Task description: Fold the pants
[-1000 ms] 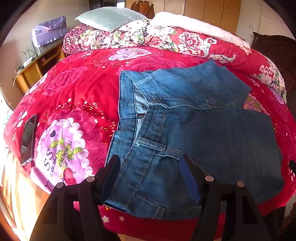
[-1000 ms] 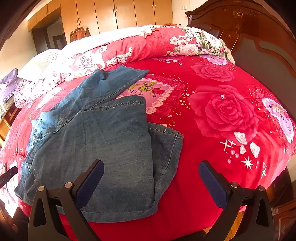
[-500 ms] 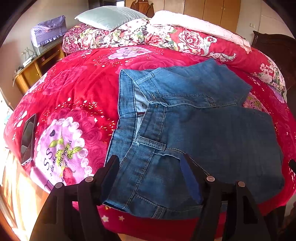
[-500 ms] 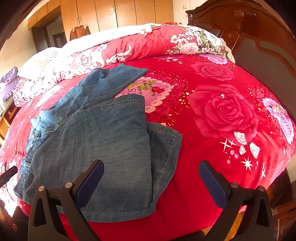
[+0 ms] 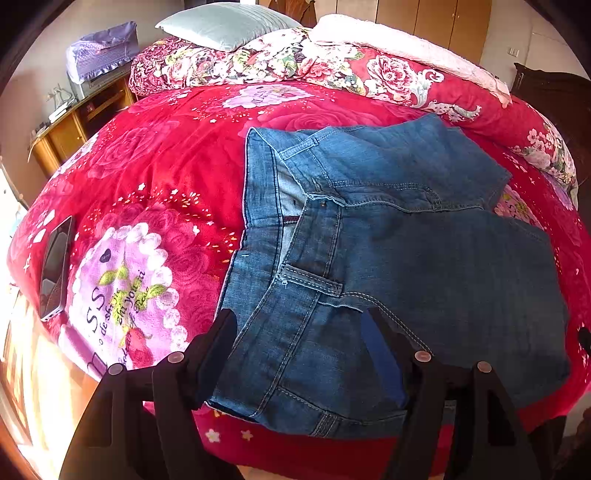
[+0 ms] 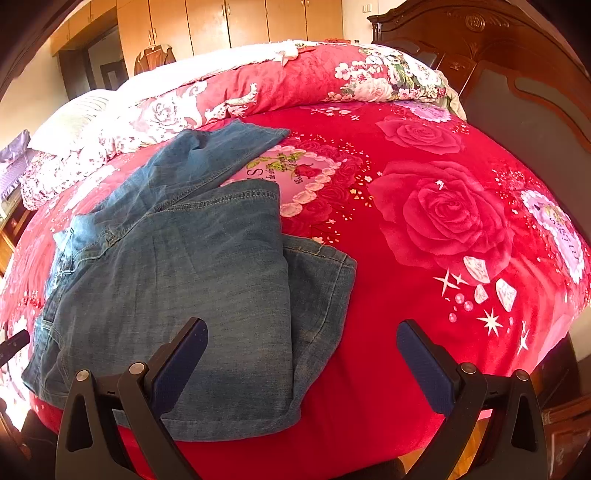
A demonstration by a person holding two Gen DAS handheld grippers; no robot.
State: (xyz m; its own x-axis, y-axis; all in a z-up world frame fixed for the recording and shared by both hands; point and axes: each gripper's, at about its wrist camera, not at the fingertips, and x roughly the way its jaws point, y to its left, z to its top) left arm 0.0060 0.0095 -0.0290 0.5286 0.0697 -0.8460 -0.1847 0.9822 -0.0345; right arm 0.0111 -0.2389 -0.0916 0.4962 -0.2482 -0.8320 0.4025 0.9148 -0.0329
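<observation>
Two tools hover spread wide, gripping nothing: left tool [image 5: 299, 350], right tool [image 6: 301, 354]. Folded jeans [image 5: 388, 258] lie on the bed [image 5: 166, 166], long axis nine-to-three, waistband toward nine o'clock.

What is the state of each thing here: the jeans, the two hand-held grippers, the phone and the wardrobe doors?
Jeans: partly folded, lying on the red bedspread.
Left hand-held gripper: open, over the waist end of the jeans, gripping nothing.
Right hand-held gripper: open wide, holding nothing.
Phone: lying flat on the bedspread, screen dark.
Wardrobe doors: closed.
</observation>
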